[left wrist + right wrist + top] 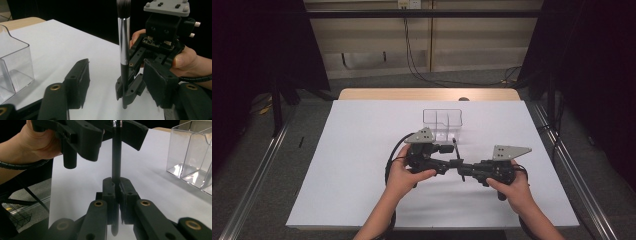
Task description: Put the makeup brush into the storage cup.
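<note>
While upright, black-handled brush (124, 37).

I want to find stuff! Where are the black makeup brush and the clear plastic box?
Black makeup brush (123, 42), left gripper view, on its silver collar.
Clear plastic box (442, 123), high view, on its front wall.

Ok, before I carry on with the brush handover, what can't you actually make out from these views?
- Brush: in the left gripper view the bristle tip runs off the top edge; in the high view it is too thin to read.
- Left gripper: whether its pads touch the brush handle; the right gripper, clamped on the handle, blocks the contact.
- Clear organizer: cut by the frame edge in both gripper views; contents unclear.
</note>
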{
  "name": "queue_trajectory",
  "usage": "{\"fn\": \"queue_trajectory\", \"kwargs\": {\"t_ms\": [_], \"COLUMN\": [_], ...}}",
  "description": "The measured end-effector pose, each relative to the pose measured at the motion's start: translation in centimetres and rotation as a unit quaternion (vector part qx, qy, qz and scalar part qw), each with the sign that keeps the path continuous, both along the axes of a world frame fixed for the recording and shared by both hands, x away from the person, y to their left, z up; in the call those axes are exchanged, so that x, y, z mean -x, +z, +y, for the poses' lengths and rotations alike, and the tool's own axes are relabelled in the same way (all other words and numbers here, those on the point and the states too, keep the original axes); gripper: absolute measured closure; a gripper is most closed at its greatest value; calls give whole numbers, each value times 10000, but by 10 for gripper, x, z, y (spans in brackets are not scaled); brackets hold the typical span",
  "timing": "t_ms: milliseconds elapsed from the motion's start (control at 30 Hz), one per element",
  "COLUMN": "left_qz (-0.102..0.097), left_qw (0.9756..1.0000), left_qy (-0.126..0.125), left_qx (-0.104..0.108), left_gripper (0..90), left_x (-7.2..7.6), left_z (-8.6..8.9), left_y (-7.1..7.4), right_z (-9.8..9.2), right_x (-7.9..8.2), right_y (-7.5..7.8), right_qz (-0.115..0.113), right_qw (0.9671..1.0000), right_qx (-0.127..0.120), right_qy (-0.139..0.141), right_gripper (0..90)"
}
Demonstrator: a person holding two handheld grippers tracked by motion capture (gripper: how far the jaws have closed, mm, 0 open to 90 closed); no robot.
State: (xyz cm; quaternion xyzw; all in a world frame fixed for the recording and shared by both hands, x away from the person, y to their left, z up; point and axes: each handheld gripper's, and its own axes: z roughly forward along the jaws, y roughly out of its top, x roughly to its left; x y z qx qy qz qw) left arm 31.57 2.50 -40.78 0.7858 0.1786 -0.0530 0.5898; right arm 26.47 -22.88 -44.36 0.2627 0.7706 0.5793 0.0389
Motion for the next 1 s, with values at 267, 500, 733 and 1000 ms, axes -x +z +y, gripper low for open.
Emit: {"fn": "queue_trajectory", "kwargs": {"t_ms": [267, 500, 733, 1000], "left_qz": [-37, -9, -40, 30], "left_qw": [9999, 9996, 9994, 9994], "left_qy": [65, 127, 124, 112], "left_qx": [109, 238, 310, 314], "left_gripper": [550, 646, 710, 797], "left_x": [0, -1, 1, 2], "left_z": [2, 4, 4, 3], "left_y": [1, -1, 0, 0], "right_z": [1, 1, 3, 4], "right_x": [0, 0, 0, 0], "right_y": [1, 1, 2, 2], "right_qz": [-52, -51, -100, -123], "right_qw": [10000, 9999, 9999, 9998], "right_qx": [-4, 38, 49, 46], "right_qy": [-36, -84, -122, -170], "right_gripper": [842, 842, 841, 841]}}
